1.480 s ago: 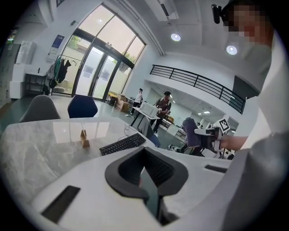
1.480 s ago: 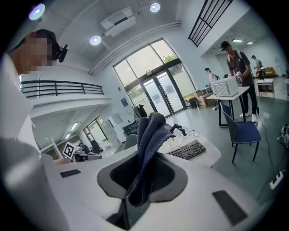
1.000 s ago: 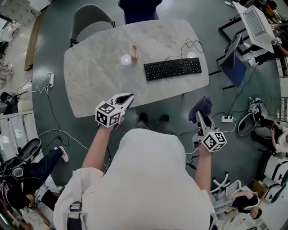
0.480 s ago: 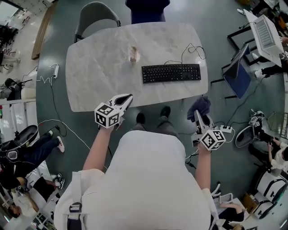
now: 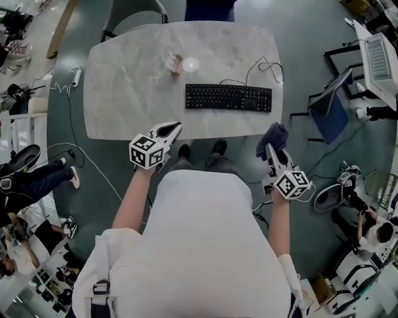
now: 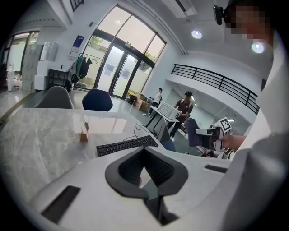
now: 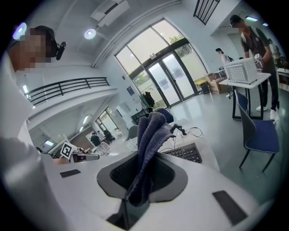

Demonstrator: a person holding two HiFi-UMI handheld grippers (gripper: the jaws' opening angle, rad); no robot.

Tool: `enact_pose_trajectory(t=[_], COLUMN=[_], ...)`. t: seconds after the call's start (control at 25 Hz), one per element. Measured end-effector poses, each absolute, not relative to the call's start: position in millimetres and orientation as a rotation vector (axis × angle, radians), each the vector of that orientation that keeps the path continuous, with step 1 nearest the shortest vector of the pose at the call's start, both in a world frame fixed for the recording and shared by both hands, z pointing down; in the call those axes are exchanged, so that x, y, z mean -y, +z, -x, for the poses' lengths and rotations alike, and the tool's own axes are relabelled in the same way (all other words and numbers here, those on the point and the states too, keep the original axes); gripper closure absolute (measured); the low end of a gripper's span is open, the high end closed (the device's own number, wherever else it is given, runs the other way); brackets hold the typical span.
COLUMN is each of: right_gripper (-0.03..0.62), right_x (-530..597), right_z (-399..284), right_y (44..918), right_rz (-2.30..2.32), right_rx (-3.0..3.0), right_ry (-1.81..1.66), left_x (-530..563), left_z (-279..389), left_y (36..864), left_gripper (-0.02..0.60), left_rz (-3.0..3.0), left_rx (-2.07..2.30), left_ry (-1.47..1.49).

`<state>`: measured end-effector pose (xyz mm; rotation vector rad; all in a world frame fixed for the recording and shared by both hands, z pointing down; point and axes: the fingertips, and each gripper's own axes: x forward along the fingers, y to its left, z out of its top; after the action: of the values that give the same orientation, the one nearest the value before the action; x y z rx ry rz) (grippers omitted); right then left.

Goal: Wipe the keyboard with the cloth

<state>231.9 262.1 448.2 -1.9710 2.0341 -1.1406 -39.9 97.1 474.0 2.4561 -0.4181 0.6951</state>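
The black keyboard [image 5: 228, 97] lies on the marble table [image 5: 124, 93], right of centre; it also shows in the left gripper view [image 6: 126, 145] and, partly, behind the cloth in the right gripper view [image 7: 185, 152]. My right gripper [image 5: 272, 151] is off the table's near right corner, shut on a dark blue-grey cloth [image 5: 273, 136] that stands up out of the jaws [image 7: 151, 135]. My left gripper [image 5: 169, 129] hovers at the table's near edge, left of the keyboard. Its jaws are shut with nothing between them [image 6: 144, 158].
A small wooden block [image 5: 173, 63] sits on the table left of the keyboard, whose cable [image 5: 264, 65] loops at the far right. A grey chair [image 5: 134, 12] and a blue chair [image 5: 209, 7] stand at the far side, another blue chair [image 5: 328, 102] at right. People stand around.
The head view has shifted, so the table and keyboard sit further left in the picture. Both grippers keep their pose near the table's near edge, and the cloth stays in the right one.
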Motion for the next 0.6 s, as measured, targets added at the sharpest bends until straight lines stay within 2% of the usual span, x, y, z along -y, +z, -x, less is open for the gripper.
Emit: enact_pose_trajectory(t=[0.36,0.6], right_gripper=[0.522,0.522], right_x=[-247.4,-233.4], right_z=[-282.0,-302.8], right_y=[490.6,511.9], right_rz=[1.924,1.903], right_rx=[-2.096,-2.137], right_ry=[-1.275,-1.337], left_x=[-96.6,-91.1], left_z=[23.4,22.2], left_y=[505.1,526.5], left_gripper=[0.575,0.575], left_rz=[-2.357,-2.232], left_rx=[0.536,0.612], left_ry=[0.763,0.701])
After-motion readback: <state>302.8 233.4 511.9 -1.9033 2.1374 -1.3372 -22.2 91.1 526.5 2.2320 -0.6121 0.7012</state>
